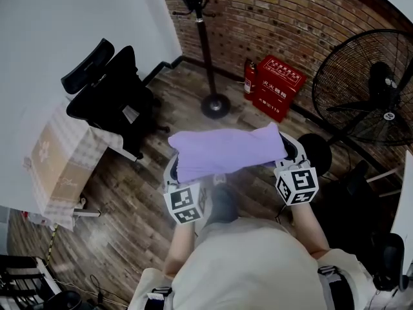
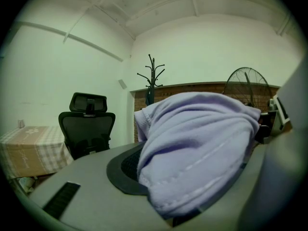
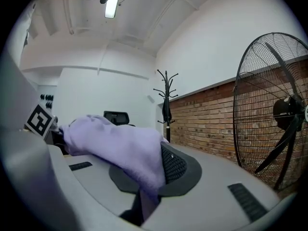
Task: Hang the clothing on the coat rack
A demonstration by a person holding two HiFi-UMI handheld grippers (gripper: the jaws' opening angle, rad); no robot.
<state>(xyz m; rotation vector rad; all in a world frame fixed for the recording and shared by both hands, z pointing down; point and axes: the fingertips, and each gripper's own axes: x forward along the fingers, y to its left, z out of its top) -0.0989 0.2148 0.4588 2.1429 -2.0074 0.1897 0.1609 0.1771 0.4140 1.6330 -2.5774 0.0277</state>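
Lilac clothing (image 1: 226, 150) stretches between the left gripper (image 2: 192, 196) and right gripper (image 3: 144, 196), each end clamped in closed fingers (image 3: 180, 170).

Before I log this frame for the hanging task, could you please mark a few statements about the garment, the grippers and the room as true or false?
1. The left gripper and the right gripper are each shut on the purple garment. True.
2. The garment already hangs on the coat rack. False: it is held between the grippers, apart from the rack.
3. The fan stands at the right of the head view. True.
4. The black office chair stands right of the fan. False: it stands at the left, across the room from the fan.
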